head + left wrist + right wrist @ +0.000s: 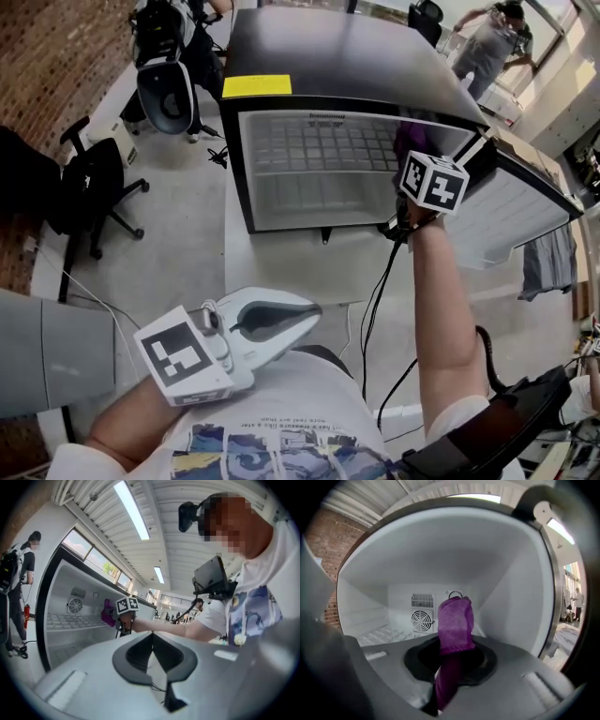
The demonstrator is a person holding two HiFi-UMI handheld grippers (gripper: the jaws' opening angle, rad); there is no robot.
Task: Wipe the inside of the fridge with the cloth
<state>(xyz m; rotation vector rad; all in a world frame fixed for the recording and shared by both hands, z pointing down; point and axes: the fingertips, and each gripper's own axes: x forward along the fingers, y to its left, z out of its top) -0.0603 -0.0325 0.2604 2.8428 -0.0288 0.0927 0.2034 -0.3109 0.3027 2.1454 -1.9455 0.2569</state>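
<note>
the right gripper [451, 656], a grey two-jaw tool with a cube of square markers, was clamped on a purple textured cloth [456, 620], which stood up from between the jaws in a rounded fold while its other end trailed down behind them. in the head view this right gripper [412, 164] reached into the open front of the black box-shaped fridge [328, 56], near the right edge of the opening, and the cloth [406, 141] showed just above the marker cube. the cloth hung above the white wire shelf [379, 634], apart from the white back wall, where a round fan grille [423, 619] sat. whether it touched the right inner wall could not be told.

the left gripper [153, 651] had its jaws pressed together with nothing between them; in the head view it [281, 317] hovered close to the person's torso, well apart from the fridge.

the fridge door [520, 202] stood swung open at the right. a yellow rectangular sticker [256, 86] lay at the front left corner of the fridge top. the fridge stood on a white platform [281, 272]. a black office chair [89, 187] stood on the floor to the left
</note>
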